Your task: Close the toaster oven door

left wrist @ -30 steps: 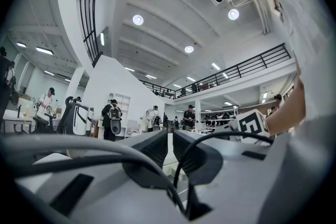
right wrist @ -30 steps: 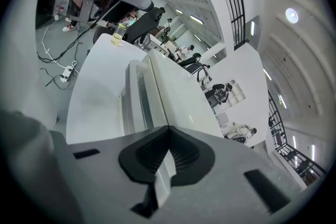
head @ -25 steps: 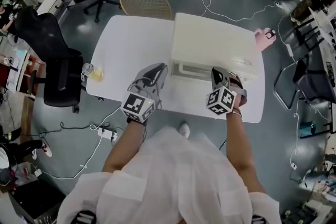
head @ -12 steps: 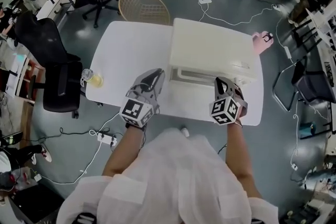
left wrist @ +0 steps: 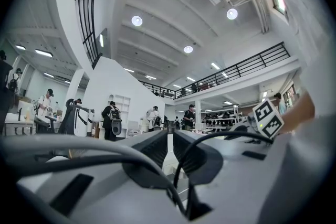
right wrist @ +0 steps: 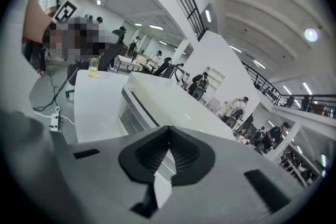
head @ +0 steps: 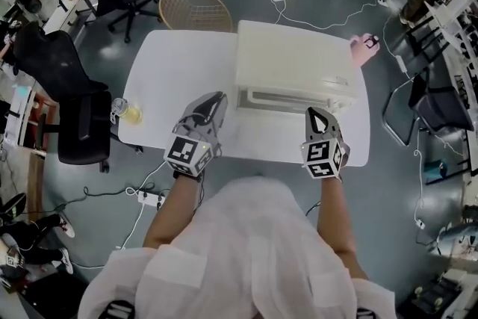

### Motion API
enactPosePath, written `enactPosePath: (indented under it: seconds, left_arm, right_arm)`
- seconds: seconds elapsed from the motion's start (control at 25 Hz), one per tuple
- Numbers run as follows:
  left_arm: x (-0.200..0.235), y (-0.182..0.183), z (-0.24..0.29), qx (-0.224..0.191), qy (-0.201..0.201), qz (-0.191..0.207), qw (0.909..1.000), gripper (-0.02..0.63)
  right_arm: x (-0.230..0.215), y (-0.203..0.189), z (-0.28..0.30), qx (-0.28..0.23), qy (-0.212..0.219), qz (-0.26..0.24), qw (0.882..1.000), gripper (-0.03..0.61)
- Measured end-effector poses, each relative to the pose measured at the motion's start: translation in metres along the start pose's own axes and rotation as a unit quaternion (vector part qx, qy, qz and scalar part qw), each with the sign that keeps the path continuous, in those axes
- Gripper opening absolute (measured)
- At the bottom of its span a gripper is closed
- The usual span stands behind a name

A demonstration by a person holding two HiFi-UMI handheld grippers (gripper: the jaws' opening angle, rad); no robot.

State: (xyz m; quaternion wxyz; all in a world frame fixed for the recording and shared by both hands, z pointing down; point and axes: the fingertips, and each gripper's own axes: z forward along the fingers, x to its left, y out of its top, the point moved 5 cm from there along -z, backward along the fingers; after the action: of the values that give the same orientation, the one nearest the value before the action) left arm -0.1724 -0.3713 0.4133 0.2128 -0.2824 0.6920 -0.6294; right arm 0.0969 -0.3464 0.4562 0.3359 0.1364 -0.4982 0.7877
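Toaster oven (head: 291, 60) on white table (head: 168, 75), door (head: 291, 98) looks shut. Left gripper (head: 216, 97) at oven's 7 o'clock, fingers (left wrist: 149, 149) squeezed together, holding nothing. Right gripper (head: 314, 112) at 5 o'clock, fingers (right wrist: 186, 152) together too, empty.

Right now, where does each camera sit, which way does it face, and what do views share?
Head view: on the person's head, facing steeply down: table, toaster oven, forearms, left hand-held gripper, right hand-held gripper.
Left gripper view: on that hand-held gripper, facing across the hall over its shut jaws.
Right gripper view: on that hand-held gripper, facing the toaster oven over shut jaws.
Shared: head and right gripper views show the toaster oven and glass.
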Motion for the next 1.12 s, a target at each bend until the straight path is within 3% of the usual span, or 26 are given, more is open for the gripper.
enactPosePath:
  seconds: [0.28, 0.6, 1.12]
  left_arm:
    - [0.002, 0.012, -0.017, -0.011, 0.003, -0.002, 0.9999, 0.026]
    - [-0.012, 0.028, -0.048, -0.003, 0.003, 0.017, 0.9998, 0.026]
    - [-0.041, 0.037, -0.099, -0.001, -0.007, 0.031, 0.9995, 0.026]
  right_arm:
    - [0.005, 0.012, -0.041, -0.075, -0.013, 0.104, 0.992, 0.011]
    - [0.013, 0.028, -0.094, -0.180, 0.020, 0.242, 0.953, 0.011]
    - [0.035, 0.016, -0.154, -0.246, 0.023, 0.312, 0.918, 0.011]
